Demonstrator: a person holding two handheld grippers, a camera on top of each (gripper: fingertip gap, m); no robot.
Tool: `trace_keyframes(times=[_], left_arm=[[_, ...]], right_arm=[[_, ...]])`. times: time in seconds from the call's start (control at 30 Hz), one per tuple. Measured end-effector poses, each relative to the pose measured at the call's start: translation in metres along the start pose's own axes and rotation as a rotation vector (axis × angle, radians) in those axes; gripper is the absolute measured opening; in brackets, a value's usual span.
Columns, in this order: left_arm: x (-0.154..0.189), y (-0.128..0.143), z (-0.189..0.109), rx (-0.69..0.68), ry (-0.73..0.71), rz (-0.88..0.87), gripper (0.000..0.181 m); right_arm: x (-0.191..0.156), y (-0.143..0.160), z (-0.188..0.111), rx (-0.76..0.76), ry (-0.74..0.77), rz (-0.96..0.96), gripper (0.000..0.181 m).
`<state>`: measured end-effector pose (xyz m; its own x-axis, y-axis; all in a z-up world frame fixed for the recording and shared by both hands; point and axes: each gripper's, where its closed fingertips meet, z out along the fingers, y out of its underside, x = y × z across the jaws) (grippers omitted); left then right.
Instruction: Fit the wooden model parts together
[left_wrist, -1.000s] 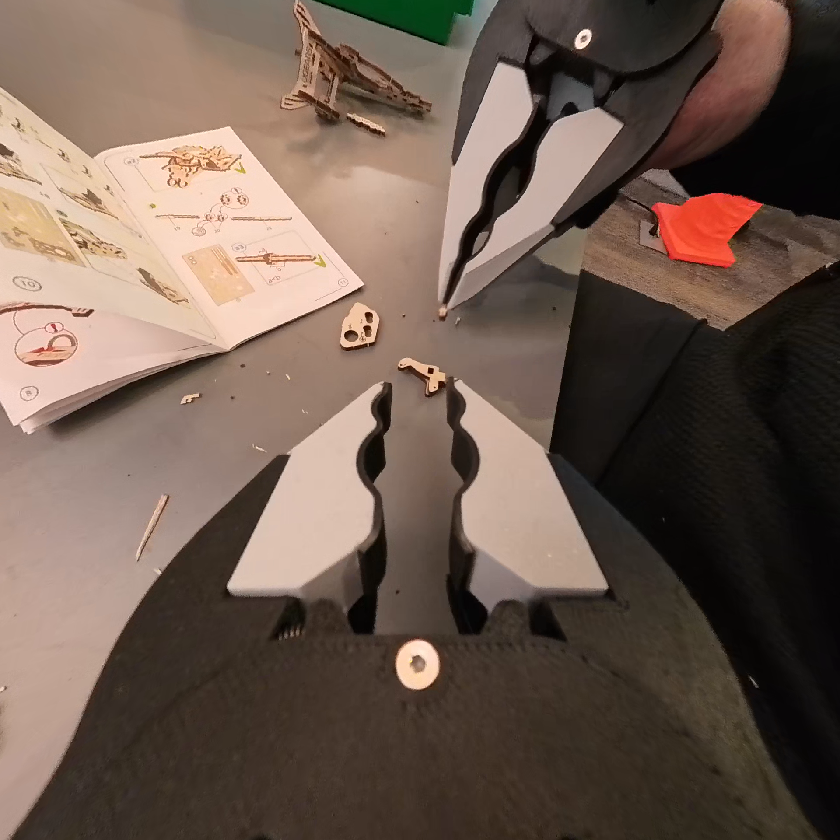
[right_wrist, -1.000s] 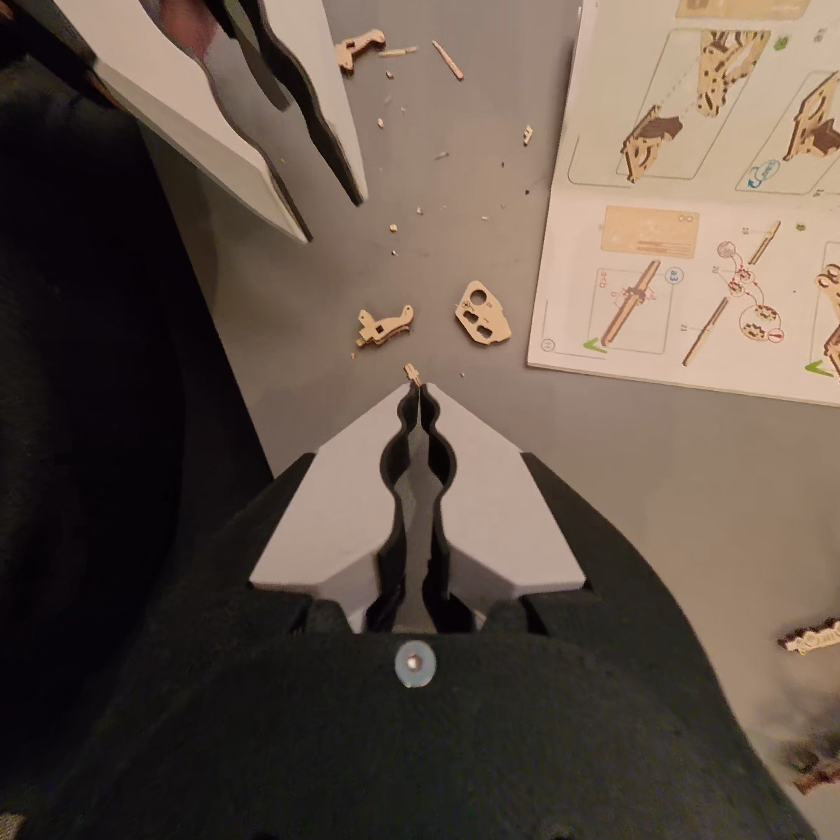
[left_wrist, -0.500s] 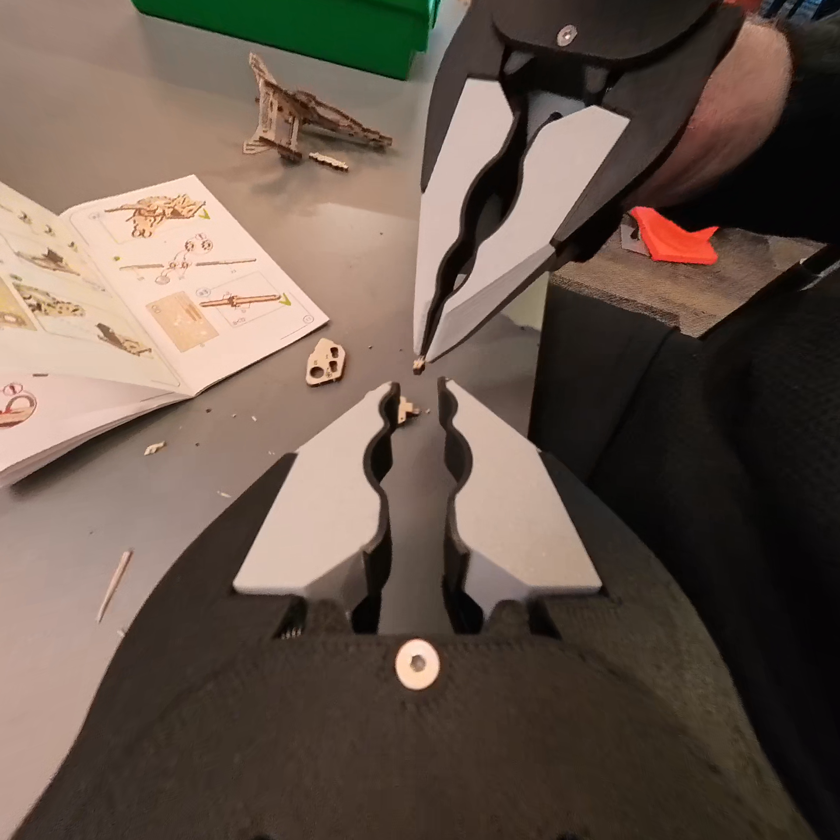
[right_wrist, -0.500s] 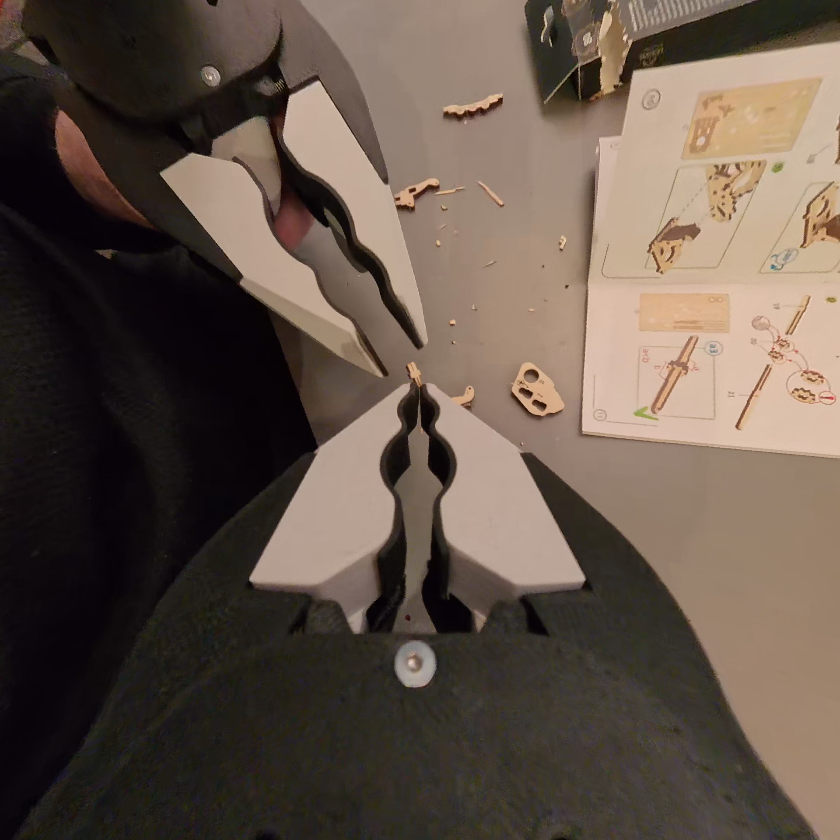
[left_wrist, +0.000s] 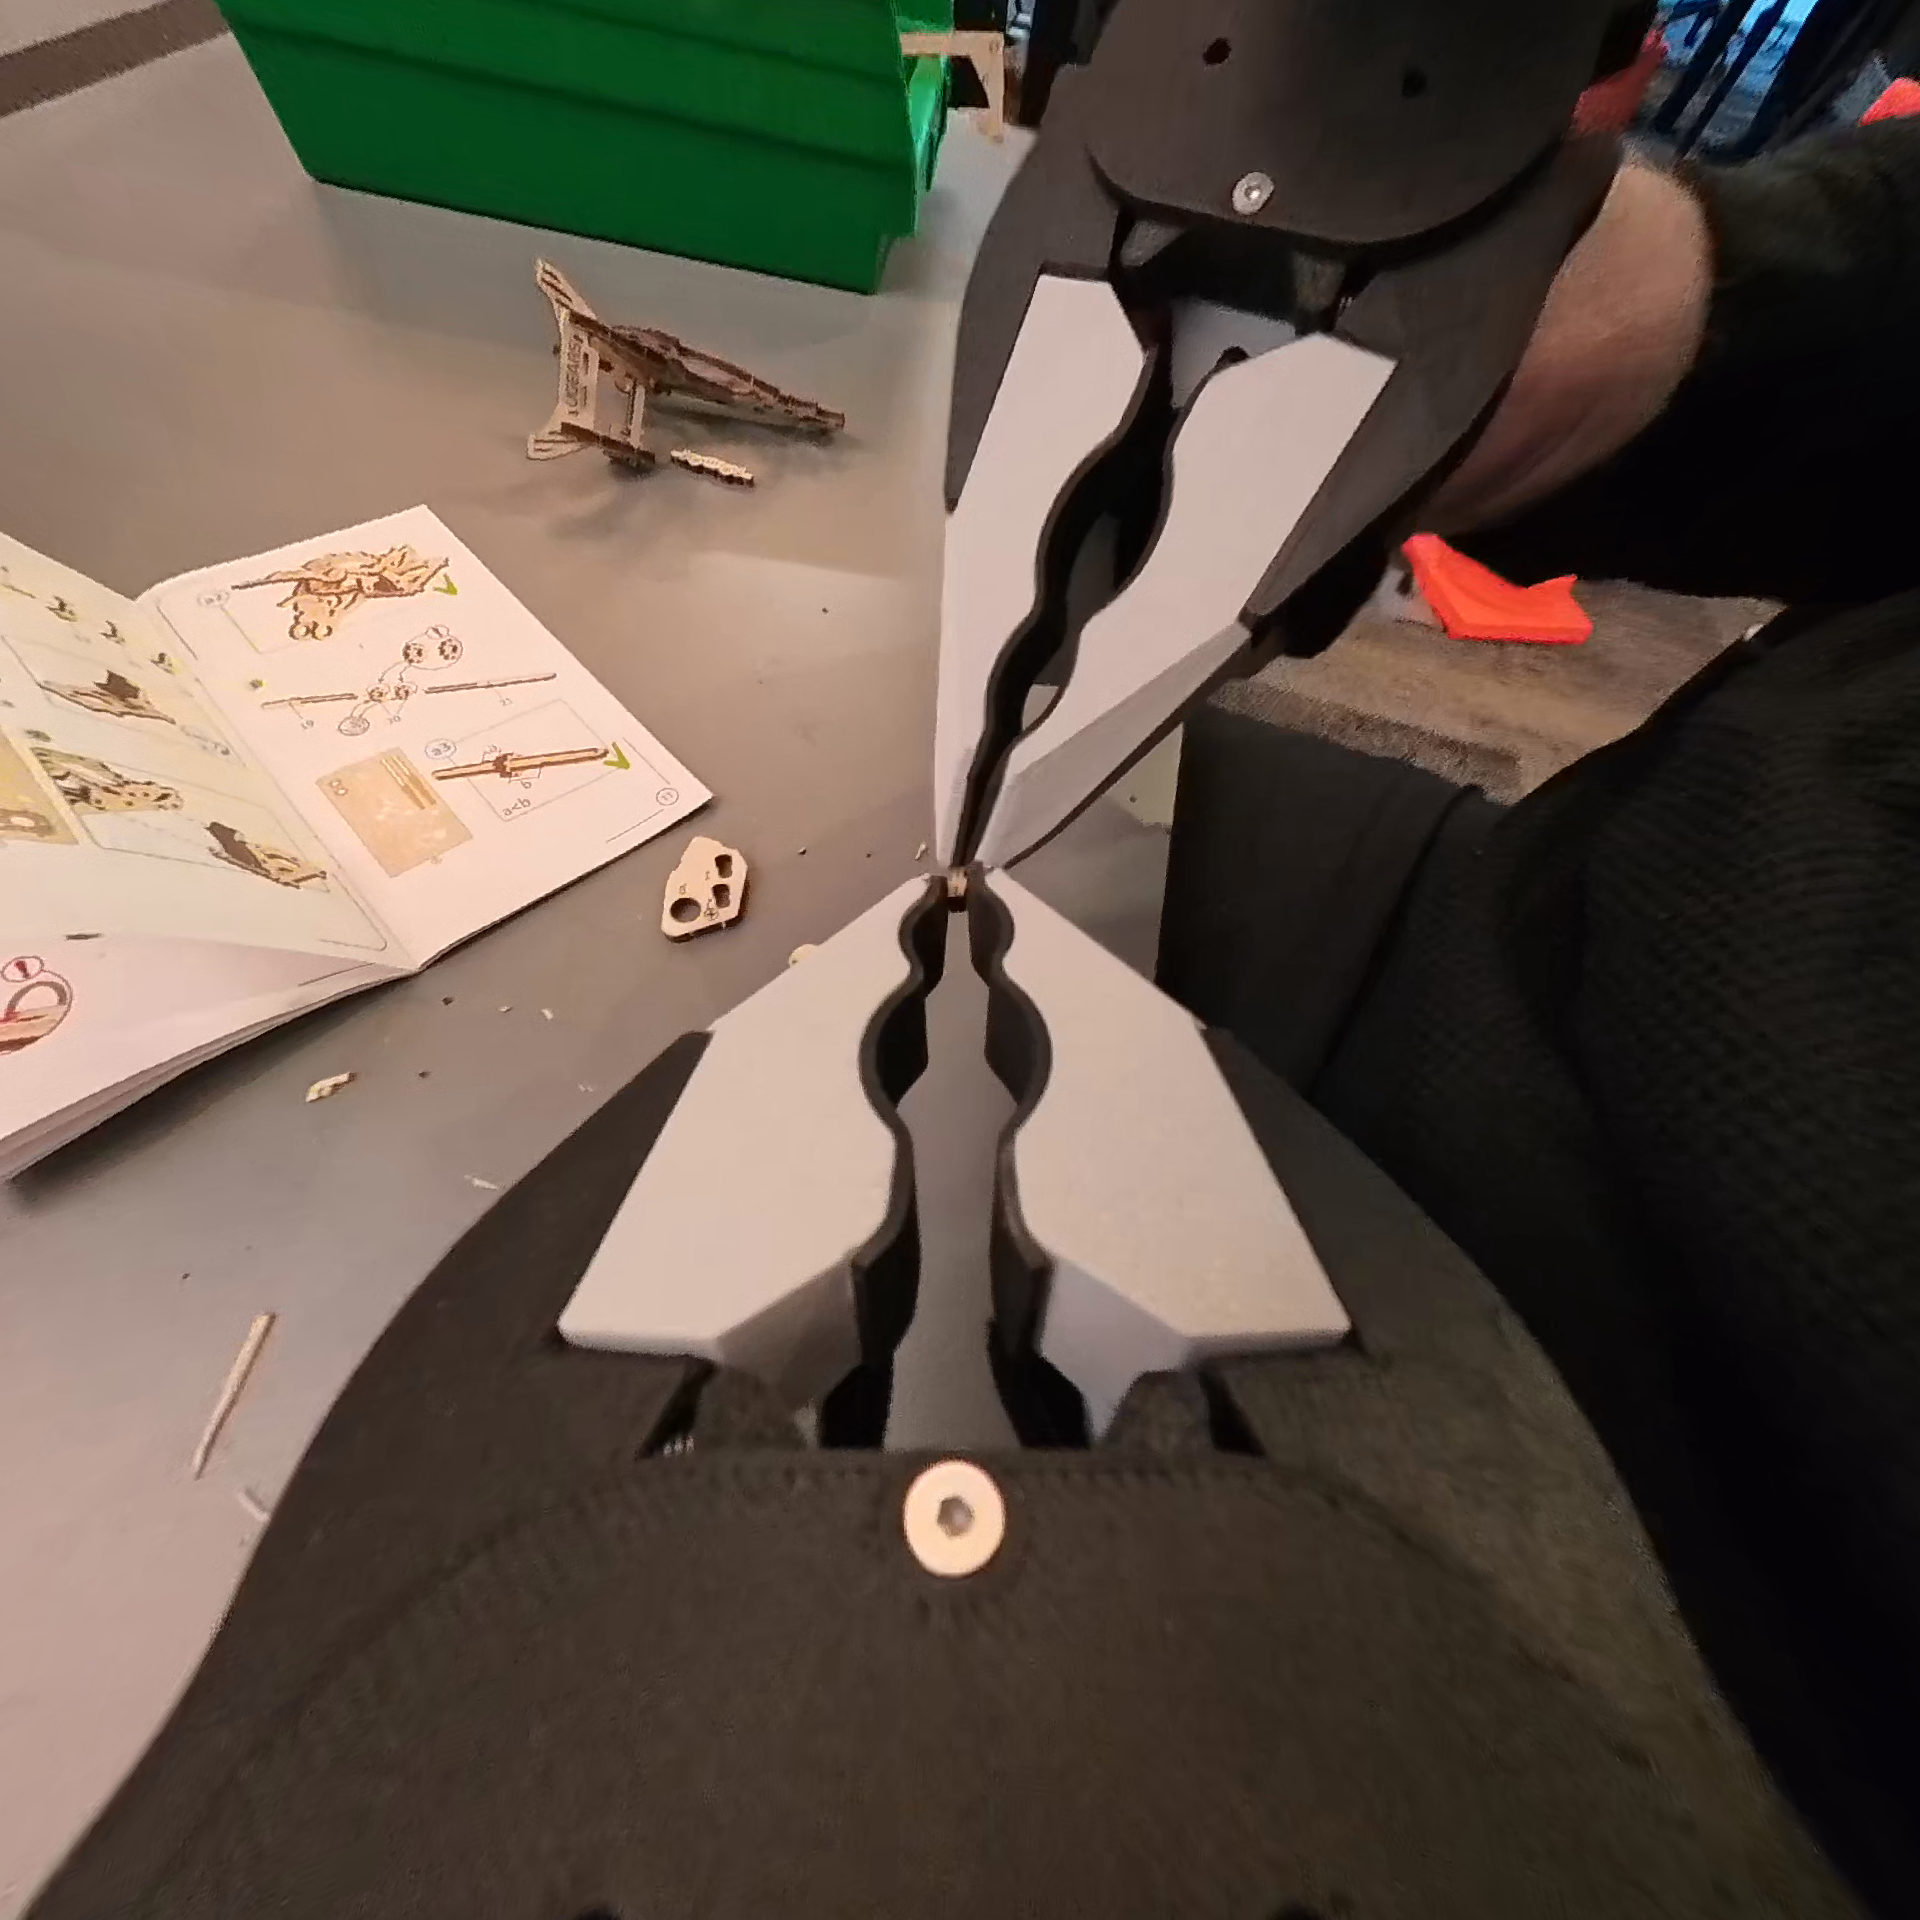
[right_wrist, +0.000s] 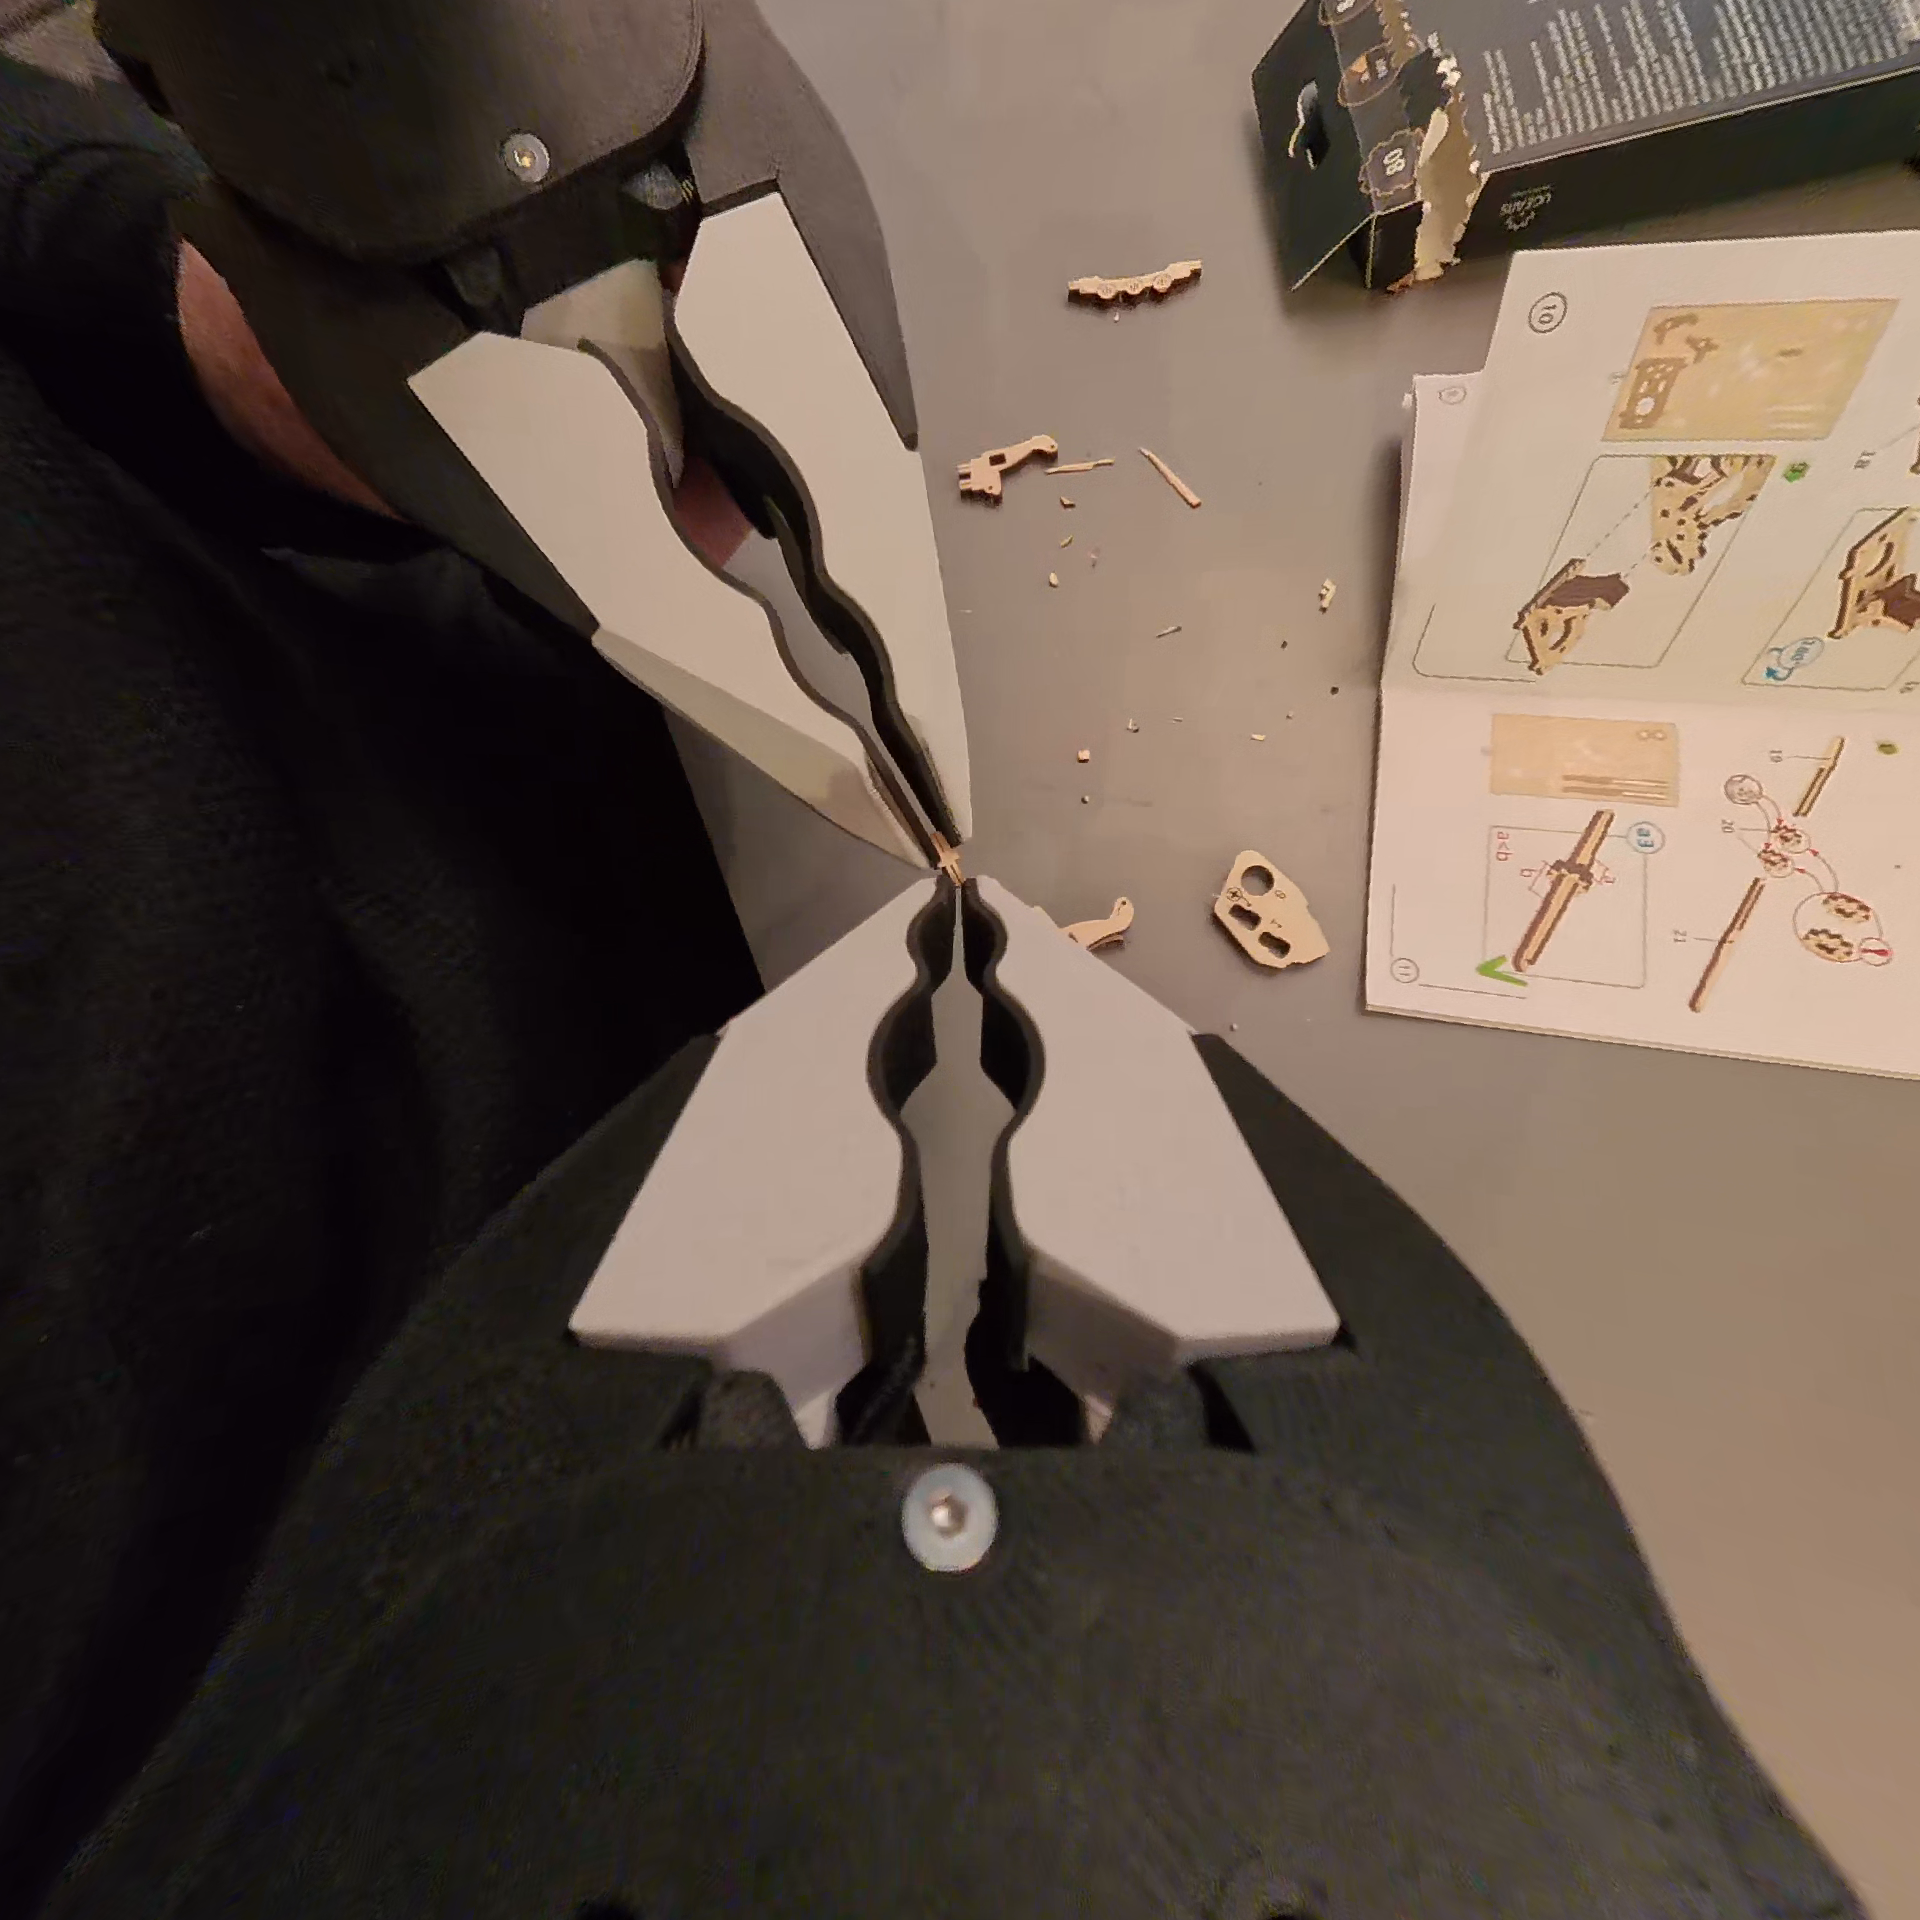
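My right gripper (right_wrist: 954, 888) is shut on a tiny wooden peg (right_wrist: 948, 862) that sticks out of its tips. My left gripper (left_wrist: 948, 896) meets it tip to tip above the grey table, its fingers closed onto the peg's (left_wrist: 956, 883) free end. In the left wrist view the right gripper (left_wrist: 961, 854) comes down from above. In the right wrist view the left gripper (right_wrist: 940, 844) comes in from the upper left. A flat wooden part with holes (left_wrist: 707, 888) (right_wrist: 1268, 925) and a small hooked part (right_wrist: 1101, 923) lie on the table just beyond the tips.
An open instruction booklet (left_wrist: 312, 779) (right_wrist: 1662, 727) lies beside the parts. A partly built wooden model (left_wrist: 644, 395) stands before a green bin (left_wrist: 623, 125). A dark box (right_wrist: 1558, 125), a toothed strip (right_wrist: 1132, 283), another hooked part (right_wrist: 1003, 468) and splinters lie farther off. A dark block with an orange piece (left_wrist: 1496, 608) stands right. Both grippers' tips are close together, under 4 cm apart.
Both grippers have come together tip to tip. The left gripper was open over the hooked part, has lifted off it and closed onto the peg. The hooked part stays on the table.
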<state>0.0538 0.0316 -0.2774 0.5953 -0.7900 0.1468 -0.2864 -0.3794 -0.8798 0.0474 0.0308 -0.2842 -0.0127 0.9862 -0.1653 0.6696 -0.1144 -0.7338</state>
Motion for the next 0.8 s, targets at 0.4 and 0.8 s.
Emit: trace_keyframes(times=[0.4,0.8], left_arm=[[0.012,-0.021,-0.009,0.146,0.155,-0.204,0.001],[0.016,-0.022,-0.016,0.155,0.151,-0.219,0.001]], right_arm=[[-0.008,-0.006,-0.013,0.11,-0.001,0.096,0.008],[-0.022,-0.011,-0.006,0.142,-0.082,0.113,0.01]])
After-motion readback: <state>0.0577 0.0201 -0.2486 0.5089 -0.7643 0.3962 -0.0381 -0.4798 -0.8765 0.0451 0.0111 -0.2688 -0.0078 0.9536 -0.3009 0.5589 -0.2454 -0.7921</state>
